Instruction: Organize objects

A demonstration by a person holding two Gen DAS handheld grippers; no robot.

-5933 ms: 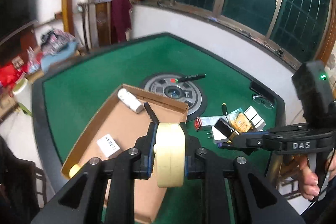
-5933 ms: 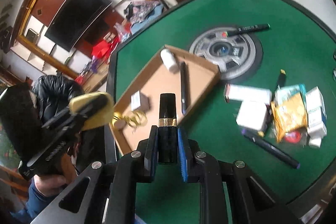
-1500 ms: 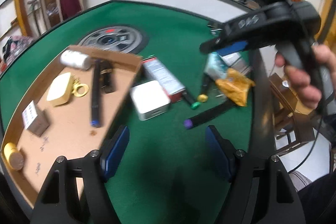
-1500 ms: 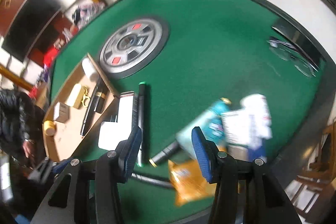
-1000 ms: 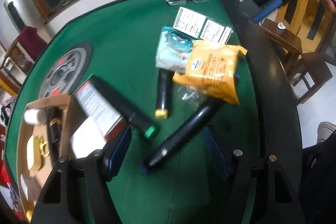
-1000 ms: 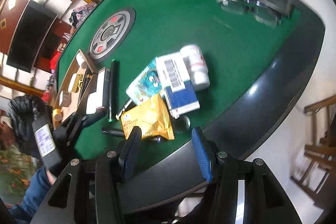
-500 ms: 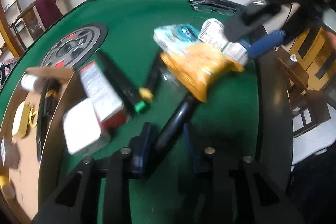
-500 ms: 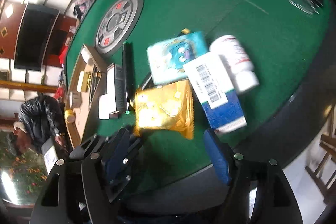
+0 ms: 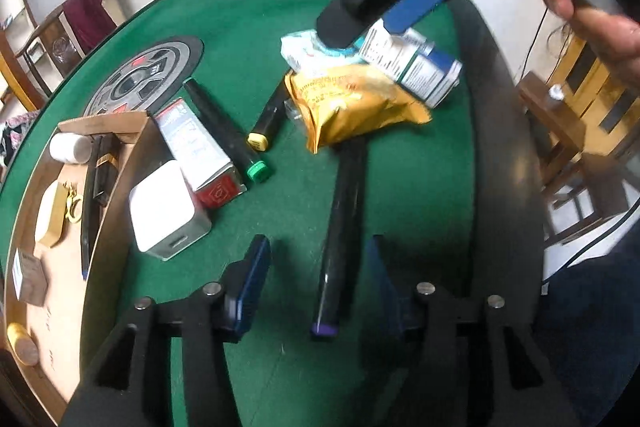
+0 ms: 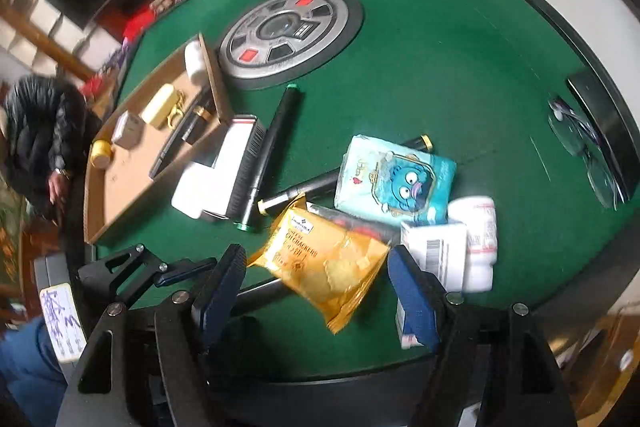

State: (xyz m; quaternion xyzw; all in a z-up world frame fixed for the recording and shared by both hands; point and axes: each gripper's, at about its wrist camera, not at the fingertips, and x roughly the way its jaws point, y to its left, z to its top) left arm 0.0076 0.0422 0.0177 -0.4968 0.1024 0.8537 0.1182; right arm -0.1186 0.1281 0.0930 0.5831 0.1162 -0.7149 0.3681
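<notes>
Since half a second ago your left gripper (image 9: 318, 287) has let go of the black marker (image 9: 340, 227): then its pads pinched the barrel, now the jaws are opening and stand partly apart, with the marker's purple-capped end lying loose between them, nearer the right pad, touching neither as far as the view shows. The marker's far end runs ahead of the jaws and disappears under the yellow cracker bag (image 9: 352, 103). Your right gripper (image 10: 316, 283) has swung across to the bag and hangs over it, jaws wide, the bag's near half between the pads but not pinched.

Ahead and left of the left jaws sit the white box (image 9: 166, 211), the red-ended carton (image 9: 200, 151) and the green-capped marker (image 9: 228, 131), all just beside the cardboard tray (image 9: 60, 291); the tray's near corner is cut off by the frame edge.

From the right wrist, the blue-and-white box (image 10: 436, 259) is half hidden behind the right pad, and the white bottle (image 10: 478, 243) lies against it on the outer side. The teal packet (image 10: 396, 179) lies beyond the bag, covering most of the yellow-capped pen (image 10: 296, 195). The glasses (image 10: 588, 155) far to the right are too smeared to make out well.
</notes>
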